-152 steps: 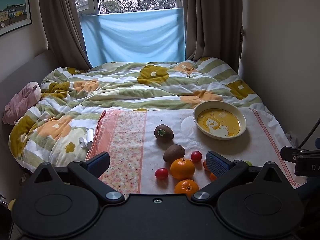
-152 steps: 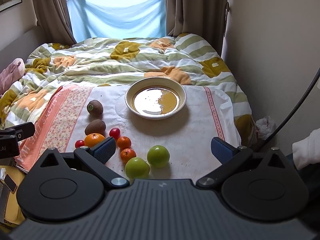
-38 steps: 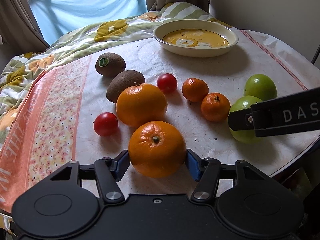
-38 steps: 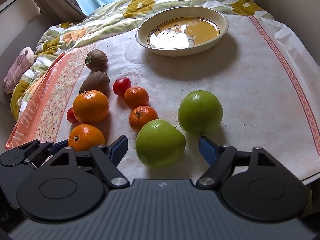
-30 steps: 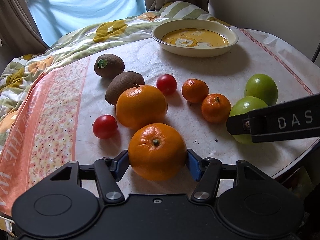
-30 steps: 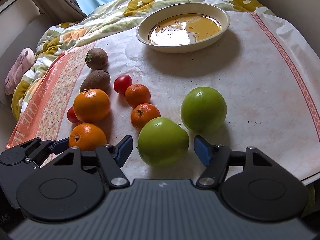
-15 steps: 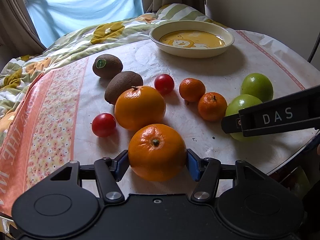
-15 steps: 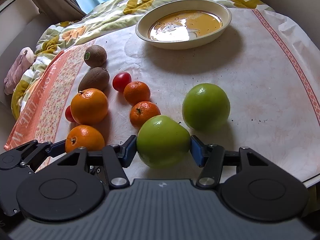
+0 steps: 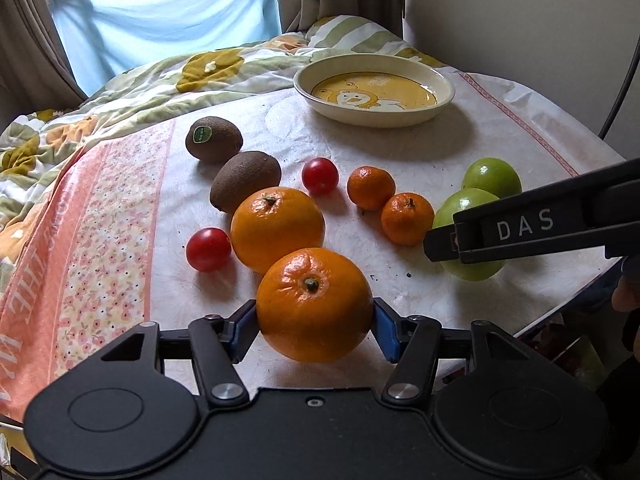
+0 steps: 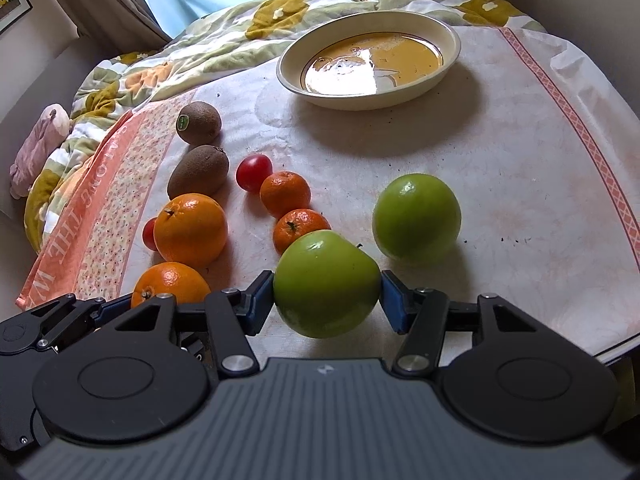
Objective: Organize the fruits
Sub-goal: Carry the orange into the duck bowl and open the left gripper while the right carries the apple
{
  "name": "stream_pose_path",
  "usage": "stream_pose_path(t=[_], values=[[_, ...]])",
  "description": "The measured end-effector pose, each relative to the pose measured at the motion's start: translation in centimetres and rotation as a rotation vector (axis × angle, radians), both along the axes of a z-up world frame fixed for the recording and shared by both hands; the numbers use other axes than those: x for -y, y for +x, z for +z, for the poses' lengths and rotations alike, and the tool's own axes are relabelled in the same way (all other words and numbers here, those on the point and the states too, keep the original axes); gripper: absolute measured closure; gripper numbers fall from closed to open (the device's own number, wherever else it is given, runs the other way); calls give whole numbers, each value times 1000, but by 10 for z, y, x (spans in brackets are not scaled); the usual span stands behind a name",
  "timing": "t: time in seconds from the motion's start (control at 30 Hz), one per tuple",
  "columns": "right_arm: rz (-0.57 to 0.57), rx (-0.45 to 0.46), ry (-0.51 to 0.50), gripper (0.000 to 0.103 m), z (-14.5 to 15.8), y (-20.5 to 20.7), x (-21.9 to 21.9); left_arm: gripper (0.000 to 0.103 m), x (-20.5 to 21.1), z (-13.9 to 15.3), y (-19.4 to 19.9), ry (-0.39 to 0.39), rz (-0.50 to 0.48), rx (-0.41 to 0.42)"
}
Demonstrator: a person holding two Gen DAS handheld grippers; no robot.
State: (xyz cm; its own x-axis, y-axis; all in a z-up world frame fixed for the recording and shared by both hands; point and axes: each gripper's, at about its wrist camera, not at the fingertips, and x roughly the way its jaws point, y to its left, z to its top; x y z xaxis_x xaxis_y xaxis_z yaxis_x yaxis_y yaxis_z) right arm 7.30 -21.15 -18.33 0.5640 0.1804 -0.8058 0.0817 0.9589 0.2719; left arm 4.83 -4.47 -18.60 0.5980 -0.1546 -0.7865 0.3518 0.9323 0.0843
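Note:
My left gripper (image 9: pixel 314 330) is shut on a large orange (image 9: pixel 314 304) and holds it just off the cloth. My right gripper (image 10: pixel 328 300) is shut on a green apple (image 10: pixel 326 284), also raised a little. A second orange (image 9: pixel 277 229), two kiwis (image 9: pixel 245 180) (image 9: pixel 213 138), two small tangerines (image 9: pixel 407 218) (image 9: pixel 371 187), two cherry tomatoes (image 9: pixel 208 249) (image 9: pixel 320 176) and a second green apple (image 10: pixel 416 216) lie on the cloth. A cream bowl (image 9: pixel 440 102) with a yellow duck picture stands empty at the back.
The fruit lies on a white cloth with a pink floral border (image 9: pixel 100 240) over a round table. Behind it is a bed with a flowered duvet (image 9: pixel 160 80). A wall stands at the right, and the table edge (image 9: pixel 560 312) is close at the front right.
My right gripper has closed its fingers on the green apple and lifted it slightly. My left gripper keeps its grip on the orange and has risen a little.

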Motion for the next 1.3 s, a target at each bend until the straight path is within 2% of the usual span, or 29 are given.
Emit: stream_pose_path(t=[0.2,0.47,0.6,0.73,0.83,1.03,1.3], values=[[-7,31,-7,32,22,-7,-4,39,-7,23,-4,-19,-8,25],[-36,96,-34,32,75,-10,0,39,-15,73,-2,-46,-18,104],[-68,144,-55,32,105,-7,10,39,-15,99,10,-53,-38,156],[-84,180,-49,32,123,3,23,39,-9,121,35,-84,-32,169],[-84,198,-56,32,133,19,34,39,3,133,54,-77,-50,206],[-70,225,-46,32,147,69,63,39,30,144,104,-77,-60,212],[-11,200,-48,32,134,157,105,39,78,122,188,-49,-58,179]])
